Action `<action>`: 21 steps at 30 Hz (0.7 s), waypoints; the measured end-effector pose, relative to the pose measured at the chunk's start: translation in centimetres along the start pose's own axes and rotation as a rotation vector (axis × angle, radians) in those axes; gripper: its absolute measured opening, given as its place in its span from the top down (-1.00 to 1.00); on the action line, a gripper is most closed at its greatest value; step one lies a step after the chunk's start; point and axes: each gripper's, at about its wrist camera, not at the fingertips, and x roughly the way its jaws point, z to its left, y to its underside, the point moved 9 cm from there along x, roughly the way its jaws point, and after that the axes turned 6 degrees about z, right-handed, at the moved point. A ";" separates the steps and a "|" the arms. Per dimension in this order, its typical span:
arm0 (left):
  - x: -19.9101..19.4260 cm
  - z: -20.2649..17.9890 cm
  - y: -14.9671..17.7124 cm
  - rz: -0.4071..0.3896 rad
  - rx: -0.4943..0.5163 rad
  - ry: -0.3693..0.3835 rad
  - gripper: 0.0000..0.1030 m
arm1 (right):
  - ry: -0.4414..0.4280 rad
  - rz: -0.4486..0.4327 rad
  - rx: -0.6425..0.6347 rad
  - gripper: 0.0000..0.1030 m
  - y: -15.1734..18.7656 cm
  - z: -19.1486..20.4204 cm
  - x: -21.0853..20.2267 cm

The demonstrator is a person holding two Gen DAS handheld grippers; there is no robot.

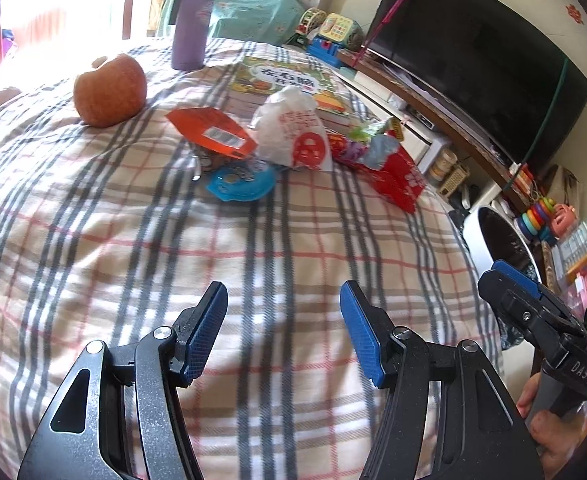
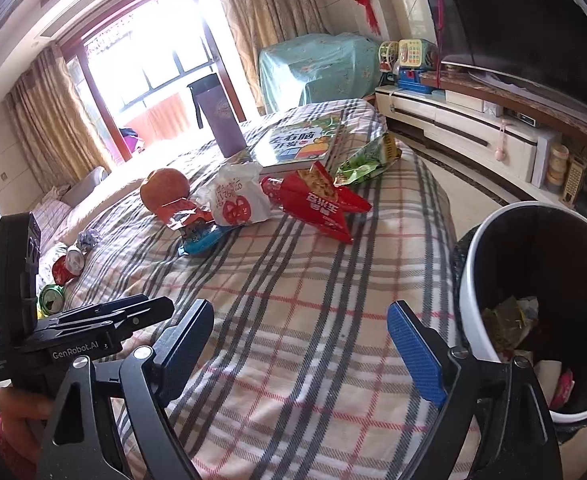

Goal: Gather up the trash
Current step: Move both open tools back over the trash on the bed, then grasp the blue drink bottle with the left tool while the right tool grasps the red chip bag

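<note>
I am holding my left gripper [image 1: 283,332] and right gripper [image 2: 301,354] wide and empty, aiming them at the crumpled white paper wrapper [image 2: 235,198] for binning in the white round bin [image 2: 469,280].

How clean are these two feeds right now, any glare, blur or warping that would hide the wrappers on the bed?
Left wrist view: window glare washes out the top left corner, the bedspread looks smeared, the wrappers soft but readable. Right wrist view: the window is blown out, the wrappers and bin sharp. Both bend straight lines near the edges.
</note>
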 end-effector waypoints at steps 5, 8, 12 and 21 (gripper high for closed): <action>0.2 1.1 -0.6 -0.002 -0.011 -0.016 -0.15 | 0.002 0.013 -0.006 -0.76 -0.2 0.1 1.1; 0.4 1.9 -1.0 -0.005 -0.024 -0.027 -0.15 | 0.000 0.020 -0.013 -0.76 -0.4 0.2 1.7; 0.8 2.6 -1.6 -0.007 -0.038 -0.034 -0.15 | 0.004 0.027 -0.033 -0.76 -0.9 0.4 2.7; 2.6 2.7 -3.5 0.003 -0.032 -0.028 -0.15 | 0.016 0.031 -0.029 -0.76 -2.3 -0.4 4.8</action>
